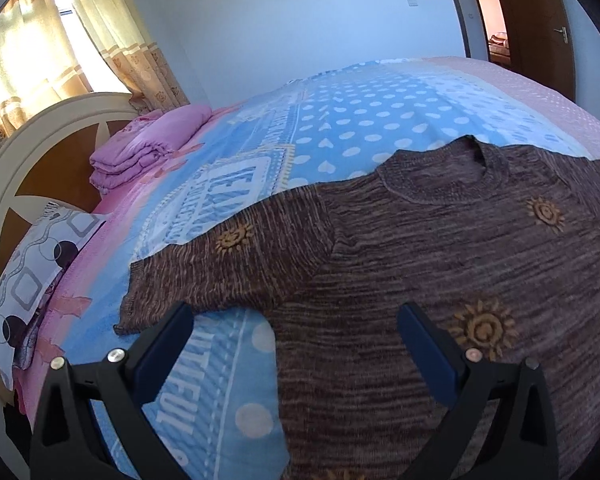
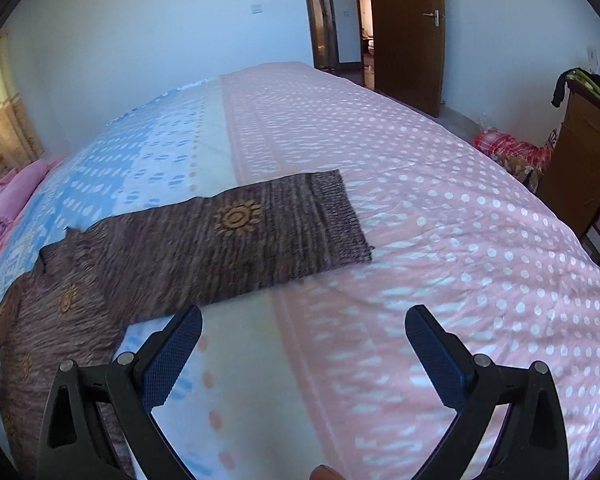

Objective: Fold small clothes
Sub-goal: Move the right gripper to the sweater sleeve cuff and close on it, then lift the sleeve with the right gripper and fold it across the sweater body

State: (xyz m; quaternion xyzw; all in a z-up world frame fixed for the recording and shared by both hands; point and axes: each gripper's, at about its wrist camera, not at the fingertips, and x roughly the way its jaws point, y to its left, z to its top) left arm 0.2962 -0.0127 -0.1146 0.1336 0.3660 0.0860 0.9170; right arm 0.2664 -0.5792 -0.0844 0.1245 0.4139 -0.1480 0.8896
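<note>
Brown knit sweater [image 1: 440, 264] lay flat on the bedspread [image 2: 440, 208], filling the lower right of the left view. Left gripper [image 1: 296, 328] was spread wide above its body, gripping nothing; right gripper [image 2: 304, 332] gaped equally, empty, beside the sleeve [image 2: 284, 224].

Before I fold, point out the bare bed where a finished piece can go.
Free: the pink dotted bedspread right of the sweater's sleeve cuff, out to the bed edge; also the blue dotted stretch beyond the collar. Crowded: the headboard end, with folded pink bedding and a pillow.
</note>
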